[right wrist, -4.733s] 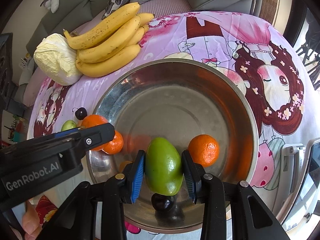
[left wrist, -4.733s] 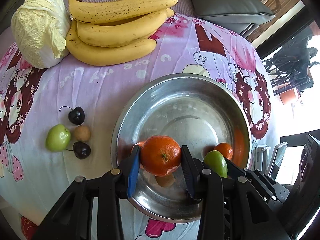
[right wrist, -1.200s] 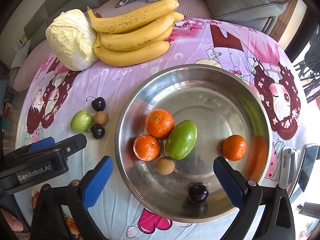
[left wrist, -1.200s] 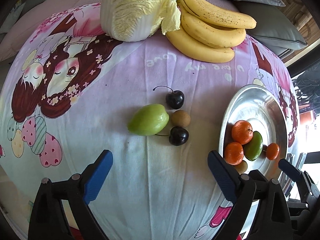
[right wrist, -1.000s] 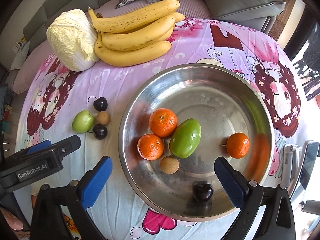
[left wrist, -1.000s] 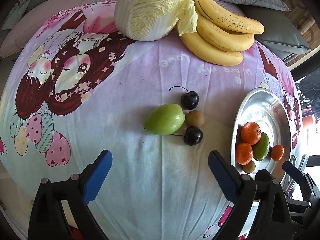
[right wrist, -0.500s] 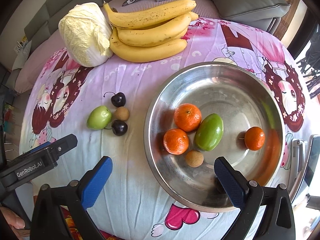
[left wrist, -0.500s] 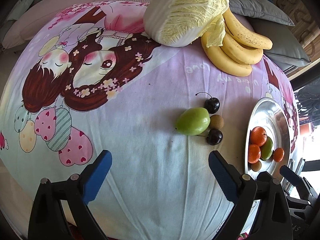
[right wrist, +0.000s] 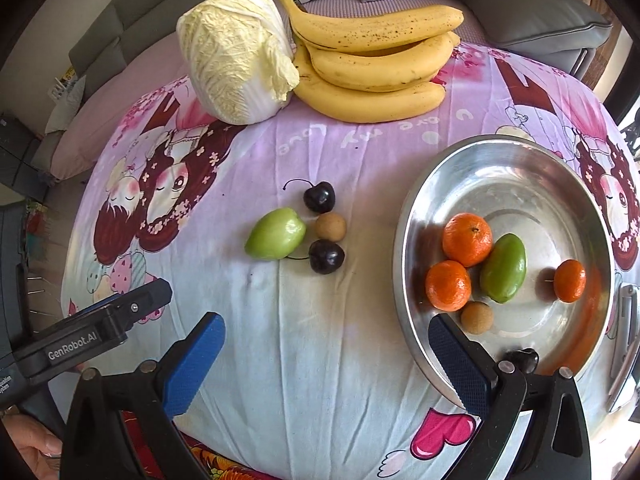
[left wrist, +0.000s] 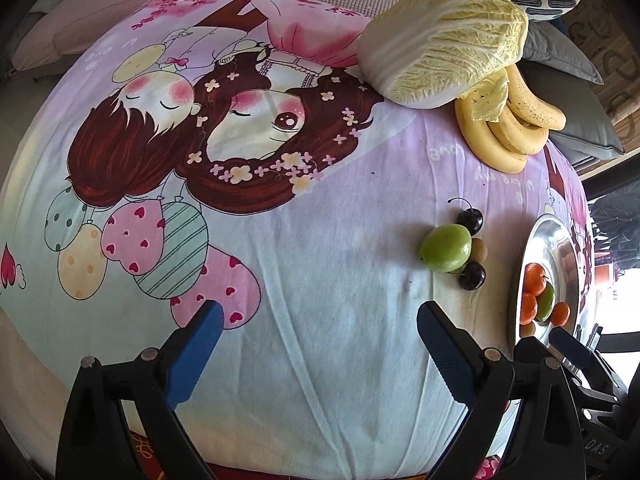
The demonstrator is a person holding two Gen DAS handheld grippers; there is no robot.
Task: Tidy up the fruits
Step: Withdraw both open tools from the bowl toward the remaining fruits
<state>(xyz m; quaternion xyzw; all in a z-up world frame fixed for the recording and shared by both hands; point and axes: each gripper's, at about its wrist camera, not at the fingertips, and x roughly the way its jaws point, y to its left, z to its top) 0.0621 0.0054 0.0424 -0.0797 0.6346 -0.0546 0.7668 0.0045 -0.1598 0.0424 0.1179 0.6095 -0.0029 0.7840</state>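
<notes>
Four loose fruits lie clustered on the counter, left of the bowl already holding six. Both grippers, left and right, hover with jaws wide, empty. Advice: straddle one fruit squarely, clear of its neighbours, before closing.

Steel bowl w/ tangerines; green fruit, cherries on cloth

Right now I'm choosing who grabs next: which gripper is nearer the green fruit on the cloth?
Probably right. The right gripper sits just short of the green fruit, nearly in line. The left gripper is open too, but the fruit lies off to its right.
</notes>
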